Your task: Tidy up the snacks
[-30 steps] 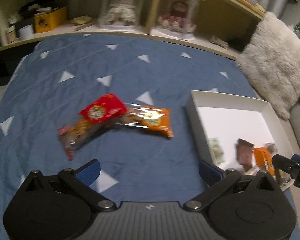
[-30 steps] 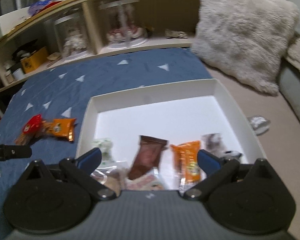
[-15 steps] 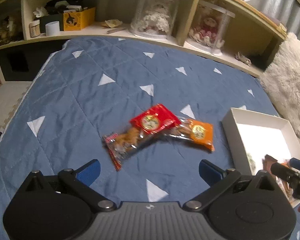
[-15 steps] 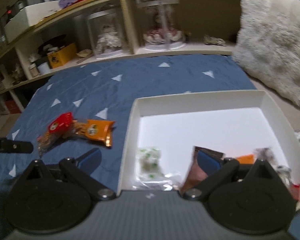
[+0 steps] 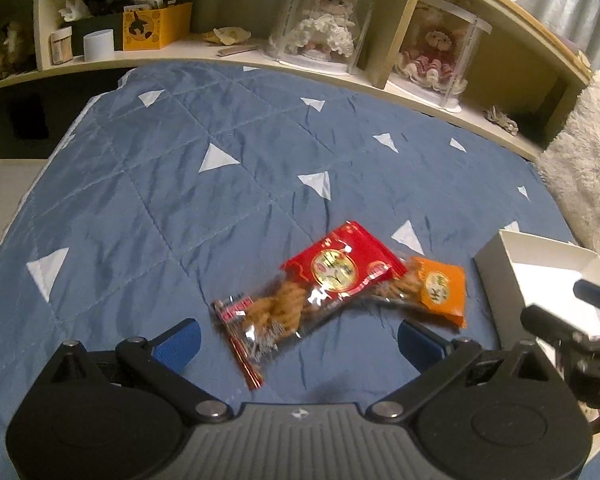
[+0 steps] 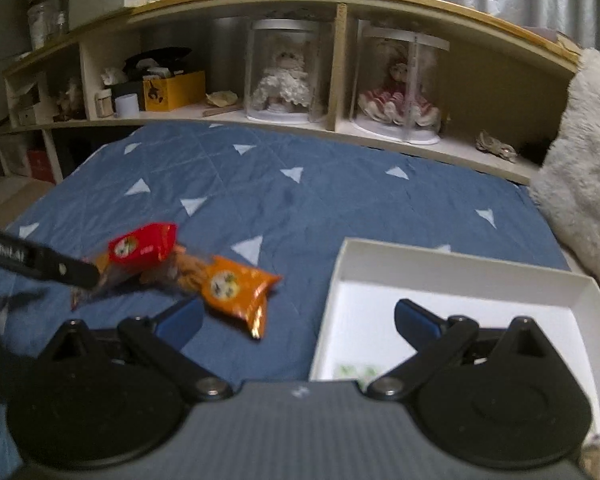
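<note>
Left wrist view: left gripper hovering spread wide, empty, framing red-labelled snack packet overlapping orange packet on blue quilt. Right gripper likewise gaping, straddling white box rim, probably awaiting deliveries.

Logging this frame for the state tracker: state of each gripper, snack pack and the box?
left gripper: open, empty, hovering over the packs.
right gripper: open, empty.
red snack pack: sealed, on the blue quilt, overlapping the other two packs.
clear-wrapped snack pack: sealed, lying on the quilt.
orange snack pack: sealed, on the quilt, outside the box.
white box: lidless, mostly bare inside.
</note>
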`<state>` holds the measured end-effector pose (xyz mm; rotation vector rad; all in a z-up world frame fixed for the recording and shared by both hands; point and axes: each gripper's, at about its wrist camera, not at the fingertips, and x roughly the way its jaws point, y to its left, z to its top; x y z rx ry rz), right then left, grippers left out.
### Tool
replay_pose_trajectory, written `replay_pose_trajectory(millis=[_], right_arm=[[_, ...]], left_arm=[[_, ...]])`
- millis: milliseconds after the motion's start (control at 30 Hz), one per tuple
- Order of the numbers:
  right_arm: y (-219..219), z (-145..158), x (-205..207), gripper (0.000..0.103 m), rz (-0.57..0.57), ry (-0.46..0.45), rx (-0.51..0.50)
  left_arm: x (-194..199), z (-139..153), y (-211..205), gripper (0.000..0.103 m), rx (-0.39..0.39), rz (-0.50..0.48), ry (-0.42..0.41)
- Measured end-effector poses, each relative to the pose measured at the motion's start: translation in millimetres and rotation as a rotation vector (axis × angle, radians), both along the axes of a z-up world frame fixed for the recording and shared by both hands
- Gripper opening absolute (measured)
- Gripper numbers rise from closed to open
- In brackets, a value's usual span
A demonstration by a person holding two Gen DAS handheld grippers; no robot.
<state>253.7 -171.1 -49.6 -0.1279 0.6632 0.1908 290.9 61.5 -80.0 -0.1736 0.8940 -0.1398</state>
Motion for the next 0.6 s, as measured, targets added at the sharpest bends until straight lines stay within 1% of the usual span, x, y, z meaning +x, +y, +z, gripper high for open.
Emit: replay_pose_trajectory(millis=[133, 233, 333, 400, 467, 500, 600], right_arm=[[1, -3, 25, 0.102, -0.007, 0.004, 0.004], [-5, -7, 45, 0.102, -0.03, 0.035, 0.023], [-11, -11, 59, 0.089, -0.026, 0.051, 0.067], [-14, -12, 70, 0.077, -0.031, 0.063, 0.093], [-17, -14, 77, 0.07, -0.026, 0.076, 0.129], [-18, -15, 80, 0.068, -0.019, 0.085, 0.147], [-21, -20, 84, 0.068, -0.017, 0.101, 0.172]], left_arm=[[14, -5, 2, 0.103, -0.002, -0.008, -0.026], [23, -12, 3, 0.103, -0.031, -0.035, -0.06], [32, -22, 5, 0.103, -0.075, -0.051, -0.063], [37, -29, 6, 0.103, -0.113, -0.062, -0.056], [40, -33, 5, 0.103, -0.138, -0.087, -0.04], [40, -34, 4, 0.103, -0.152, -0.107, -0.027], [41, -31, 1, 0.103, -0.202, -0.181, 0.022]])
